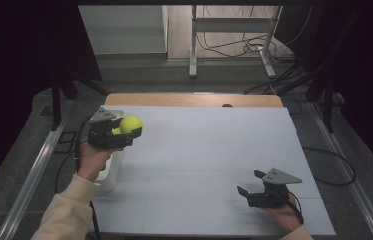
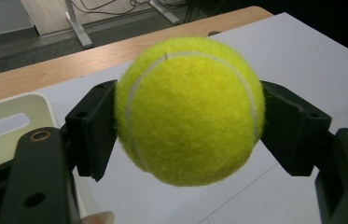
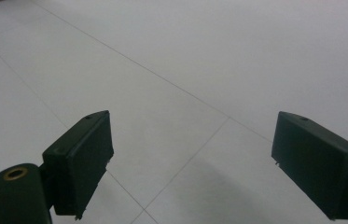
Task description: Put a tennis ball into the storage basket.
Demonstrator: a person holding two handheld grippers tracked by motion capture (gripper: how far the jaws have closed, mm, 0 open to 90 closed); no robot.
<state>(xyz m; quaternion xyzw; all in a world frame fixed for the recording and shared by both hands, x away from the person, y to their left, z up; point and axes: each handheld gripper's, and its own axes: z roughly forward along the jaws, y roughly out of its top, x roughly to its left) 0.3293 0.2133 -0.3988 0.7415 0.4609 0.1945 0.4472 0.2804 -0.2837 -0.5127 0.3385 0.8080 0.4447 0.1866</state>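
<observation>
- My left gripper [image 1: 119,134] pinches the ball [image 1: 131,124] between its jaws, just above the bin [image 2: 8,126] by the tabletop [image 1: 204,165]
- My right gripper [image 1: 252,186] has its jaws spread; well apart from the ball

You can't read any words, numbers or signs here. The yellow tennis ball [image 2: 188,109] in your left gripper [image 1: 116,134] has a white curved seam on it, but no brand name shows on the side you see. The white bin [image 2: 10,123] beside it has no label. The white table [image 1: 214,165] has thin lines across it and no writing. The black pads [image 3: 80,161] of your right gripper [image 1: 254,186] carry no marks either.
</observation>
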